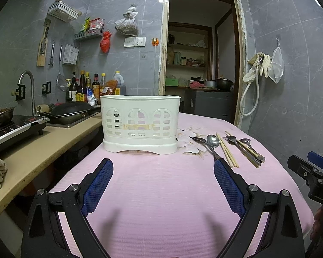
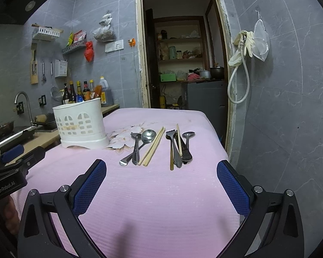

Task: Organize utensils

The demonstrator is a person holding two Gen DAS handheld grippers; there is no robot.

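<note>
Pink cloth (image 2: 161, 193) covers the table, and both pairs of jaws stand wide apart over it with nothing between them. The left gripper (image 1: 163, 167) points at the white holder (image 1: 140, 124), which stands upright just beyond its jaws; what lies inside the holder is hidden by its wall, and only pale shapes show through the arched slots. In the left wrist view the handle ends of the nearest spoons are cut off behind the right-hand finger pad.

The right gripper (image 2: 161, 167) faces the utensils, all loose on the cloth ahead of its jaws, with the holder off to the left. Ahead and slightly left lie two spoons (image 2: 140, 146), crossing each other, with a pair of chopsticks (image 2: 153, 146) just beside them. A second heap (image 2: 179, 148) lies ahead and right: spoons, a dark patterned handle and a single chopstick, stacked so that the separate pieces are hard to count. A printed flower (image 2: 123, 138) lies flat on the cloth between holder and spoons.

Left of the table runs a counter (image 1: 32, 150) with a stove, a wok, a tap and bottles, all small and distorted. Beyond the table stands an open doorway (image 2: 183, 64) with dim shelves.
</note>
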